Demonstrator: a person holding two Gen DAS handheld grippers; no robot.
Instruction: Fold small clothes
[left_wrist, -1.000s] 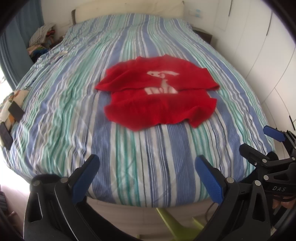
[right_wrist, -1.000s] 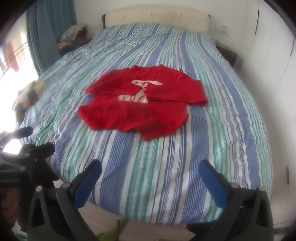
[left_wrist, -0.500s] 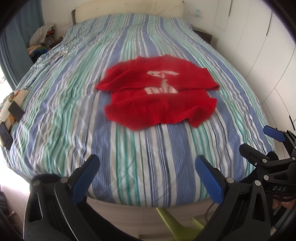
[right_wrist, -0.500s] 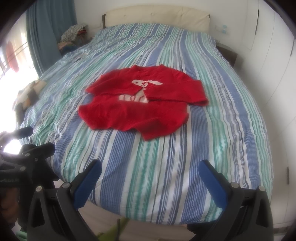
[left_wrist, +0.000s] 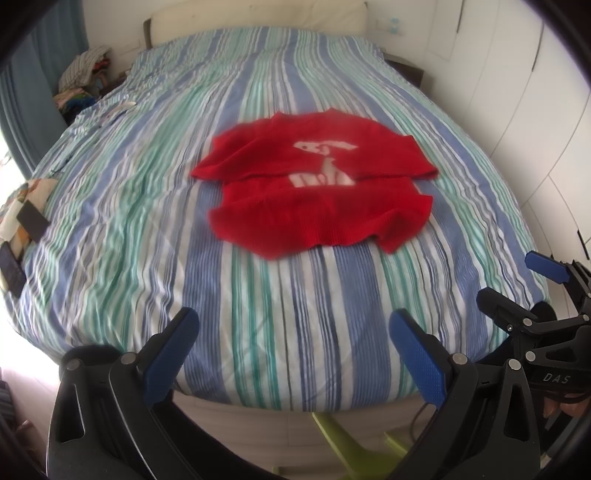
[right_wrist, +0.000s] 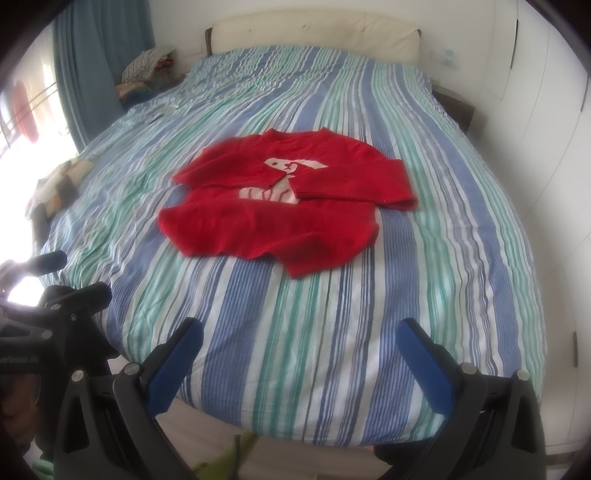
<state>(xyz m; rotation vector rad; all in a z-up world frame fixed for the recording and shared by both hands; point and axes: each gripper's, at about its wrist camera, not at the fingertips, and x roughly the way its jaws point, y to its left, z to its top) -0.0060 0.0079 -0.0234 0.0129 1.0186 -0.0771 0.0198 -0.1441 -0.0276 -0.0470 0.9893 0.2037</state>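
two grippers sit low in my views, both with their blue-padded fingers spread wide and nothing between them: the left gripper (left_wrist: 291, 354) hangs over the near edge of the bed in the bottom of the left wrist view, and the right gripper (right_wrist: 299, 363) does the same in the bottom of the right wrist view. i can also see the right gripper at the lower right edge of the left view, and the left one at the lower left edge of the right view, each held off the mattress. the red sweater (right_wrist: 284, 206) lies in the middle of the frame on the striped bedspread (right_wrist: 332, 332), well apart from both grippers. its two sleeves are folded in across the chest, partly covering a white animal figure (right_wrist: 286, 177), and the hem faces me, a little rumpled at the lower right corner. in the left view the sweater (left_wrist: 317, 192) looks blurred. a pile of clothes (right_wrist: 147, 72) sits at the upper left by a blue curtain (right_wrist: 99, 55), a cream headboard (right_wrist: 314, 31) runs across the top, and white cupboard doors (right_wrist: 546, 92) fill the right side.
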